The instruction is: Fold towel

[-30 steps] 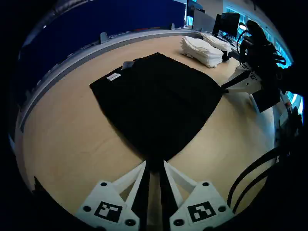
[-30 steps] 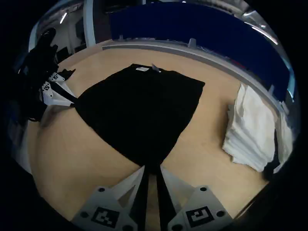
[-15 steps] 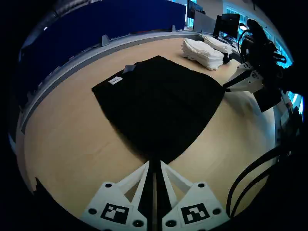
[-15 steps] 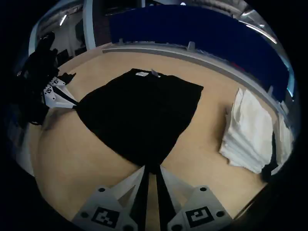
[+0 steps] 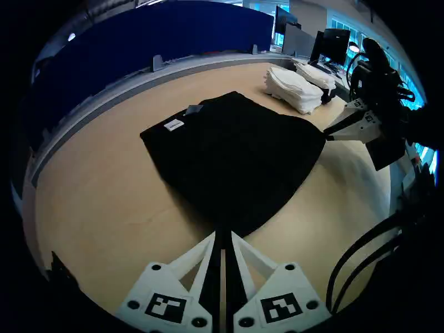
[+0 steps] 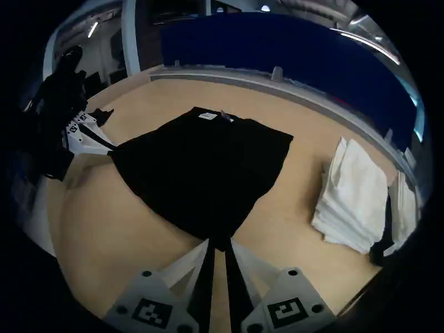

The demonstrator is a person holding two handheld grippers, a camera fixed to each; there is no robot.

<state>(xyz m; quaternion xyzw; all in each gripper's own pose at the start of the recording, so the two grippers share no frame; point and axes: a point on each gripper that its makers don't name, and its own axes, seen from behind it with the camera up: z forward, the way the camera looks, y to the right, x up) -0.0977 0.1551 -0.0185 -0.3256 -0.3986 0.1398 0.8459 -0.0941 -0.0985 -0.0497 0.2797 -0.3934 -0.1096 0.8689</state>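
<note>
Black towel [image 5: 233, 150] is lying spread out on the light wooden desk [image 5: 100, 183], mostly flat, its near corners drawn up slightly. A small white label [image 5: 174, 125] is showing at the towel's far edge.

Left hand-held gripper [image 5: 223, 236] is pinching the nearest towel corner, fingers drawn in narrow with black cloth between them. In the right gripper view it is sitting at the towel's left corner, held by a dark-gloved hand [image 6: 58, 105].

Right hand-held gripper [image 6: 218, 244] is likewise closed down tight on its own corner of the cloth. In the left gripper view its fingertips are meeting the towel's right-hand corner.

A stack of white towels [image 6: 349, 205] is sitting on the desk, well apart from the black one. A blue partition [image 5: 139, 39] is running along the desk's far edge.
</note>
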